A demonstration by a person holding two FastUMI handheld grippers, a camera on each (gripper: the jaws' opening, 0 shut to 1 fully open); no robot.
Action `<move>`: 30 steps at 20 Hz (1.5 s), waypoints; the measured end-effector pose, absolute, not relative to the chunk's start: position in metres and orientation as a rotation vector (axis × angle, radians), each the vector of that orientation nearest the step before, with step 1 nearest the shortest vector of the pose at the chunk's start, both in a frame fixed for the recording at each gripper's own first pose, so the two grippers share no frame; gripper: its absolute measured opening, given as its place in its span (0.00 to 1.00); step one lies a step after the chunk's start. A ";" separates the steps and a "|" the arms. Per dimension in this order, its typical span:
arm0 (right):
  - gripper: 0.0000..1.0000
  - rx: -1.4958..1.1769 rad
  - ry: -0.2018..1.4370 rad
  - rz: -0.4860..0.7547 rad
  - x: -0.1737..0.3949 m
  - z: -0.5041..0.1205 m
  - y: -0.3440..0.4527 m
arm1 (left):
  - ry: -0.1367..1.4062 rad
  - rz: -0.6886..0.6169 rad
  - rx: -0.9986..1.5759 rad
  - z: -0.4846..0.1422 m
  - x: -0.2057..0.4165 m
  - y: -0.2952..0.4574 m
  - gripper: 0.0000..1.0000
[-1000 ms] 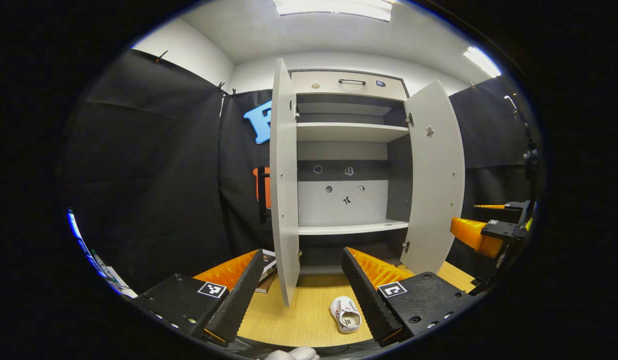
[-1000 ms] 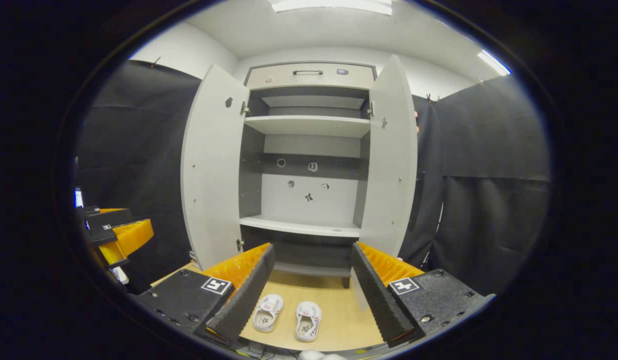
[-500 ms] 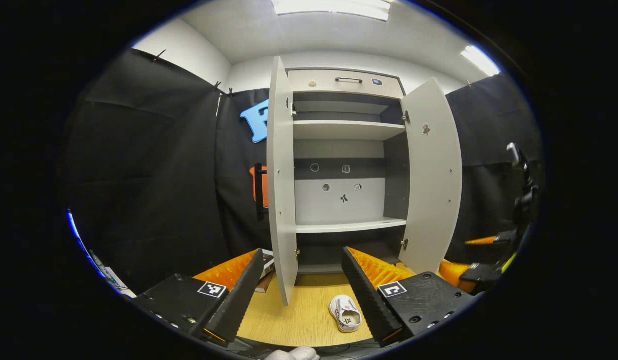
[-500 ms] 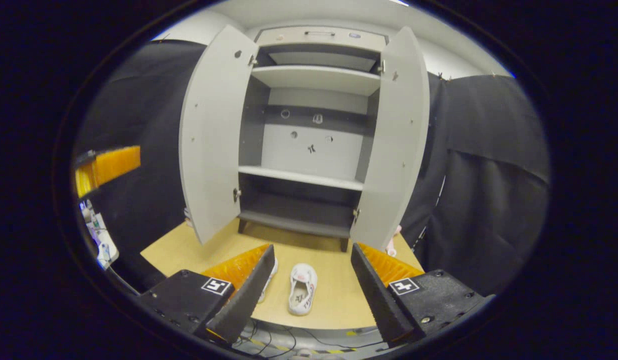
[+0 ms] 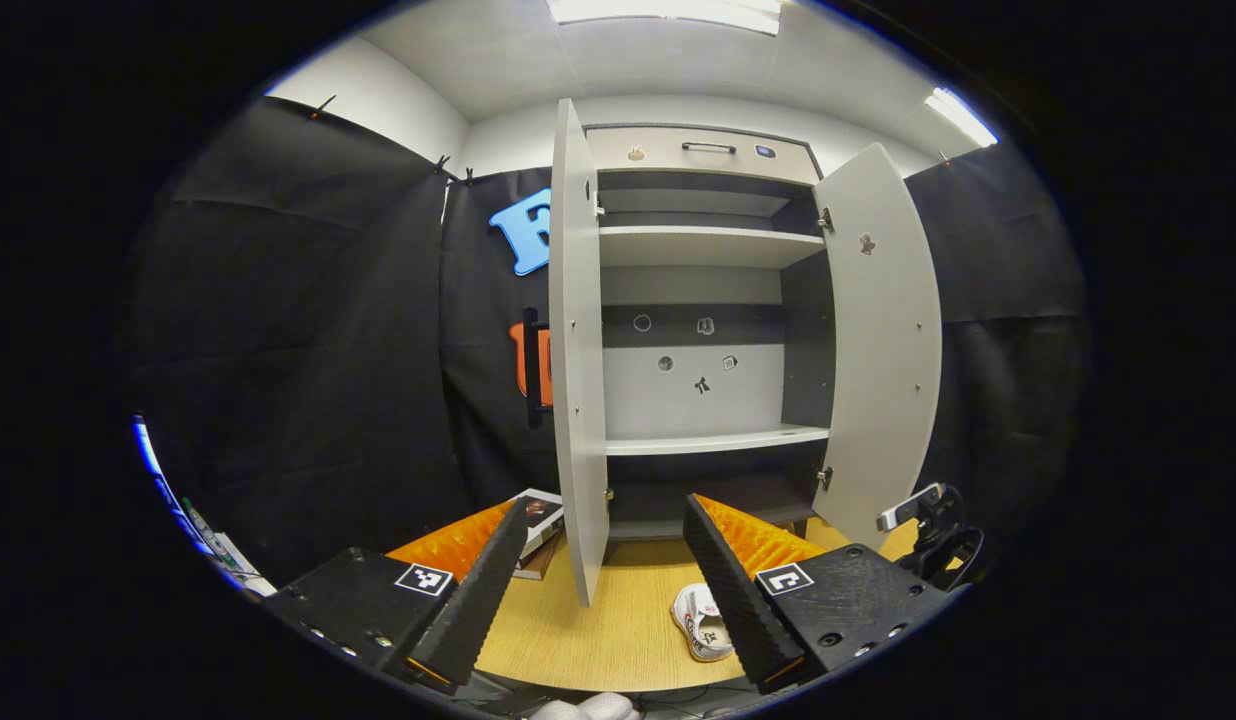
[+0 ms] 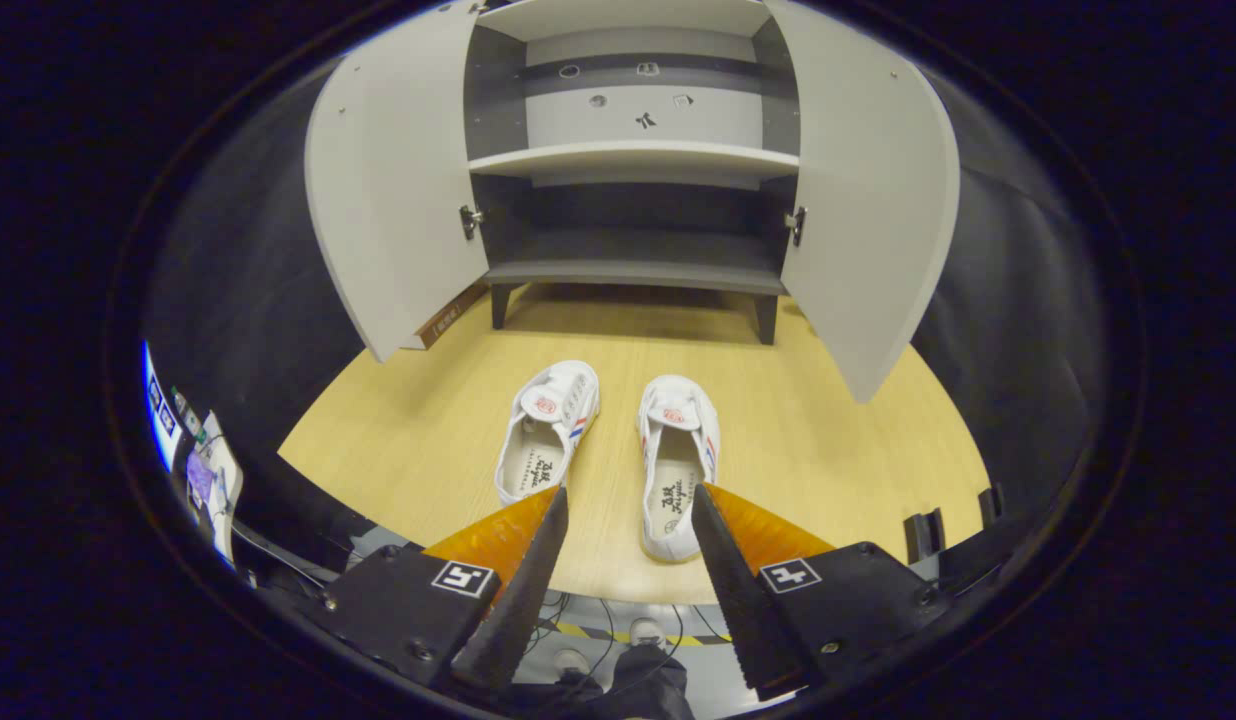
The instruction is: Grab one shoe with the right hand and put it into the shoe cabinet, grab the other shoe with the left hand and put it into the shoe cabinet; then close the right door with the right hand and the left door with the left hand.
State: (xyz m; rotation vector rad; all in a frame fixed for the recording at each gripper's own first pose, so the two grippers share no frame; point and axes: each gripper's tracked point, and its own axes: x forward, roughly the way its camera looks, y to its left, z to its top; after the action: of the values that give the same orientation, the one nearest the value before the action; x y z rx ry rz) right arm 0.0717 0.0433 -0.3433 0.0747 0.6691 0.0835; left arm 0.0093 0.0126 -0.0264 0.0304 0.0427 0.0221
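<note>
Pale wood tabletop point(image 6: 828, 440) runs up to the foot of the shoe cabinet point(image 6: 633, 270), whose left door point(image 6: 383, 215) and right door point(image 6: 873, 215) both stand swung out. Two white shoes sit side by side, toes to the cabinet: the right shoe point(image 6: 678, 460) just ahead of the right hand-held gripper point(image 6: 628, 510), the left shoe point(image 6: 545, 430) just beside it.

Fingers on the right hand-held gripper are spread wide with nothing between them, angled down over the heel of the right shoe. Its left finger point(image 6: 523, 575) points into the narrow strip between the pair (a tight spot), so I'd worry it nudges the left shoe askew or pinches both. Soft canvas could also fold and slip from a heel-only grip.

Over on the other side, the left hand-held gripper point(image 5: 598, 560) is likewise wide and empty, held well above the tabletop close to the left door's edge, which it might bump.
</note>
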 end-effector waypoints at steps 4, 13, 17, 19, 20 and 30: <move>0.78 0.089 0.718 0.074 0.119 -0.382 0.042 | 0.053 0.054 0.046 -0.027 0.018 0.015 0.94; 0.49 0.169 0.724 0.028 0.204 -0.425 0.031 | 0.060 0.114 0.048 -0.026 0.039 0.016 0.94; 0.10 0.254 0.728 0.042 0.211 -0.427 0.033 | 0.078 0.138 0.049 -0.030 0.044 0.017 0.94; 0.07 0.251 0.735 0.061 0.209 -0.419 0.031 | 0.086 0.136 0.045 -0.032 0.046 0.014 0.94; 0.07 0.259 0.730 0.067 0.205 -0.411 0.030 | 0.085 0.135 0.044 -0.032 0.048 0.013 0.94; 0.06 0.123 0.503 0.119 0.200 -0.233 0.011 | 0.080 0.074 0.022 -0.038 0.055 -0.004 0.94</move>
State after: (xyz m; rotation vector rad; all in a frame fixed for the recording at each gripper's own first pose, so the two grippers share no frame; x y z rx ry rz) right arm 0.2001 0.0110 -0.2328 0.1234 0.5031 0.1186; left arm 0.0551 -0.0035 -0.0376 0.0222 0.0805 0.0737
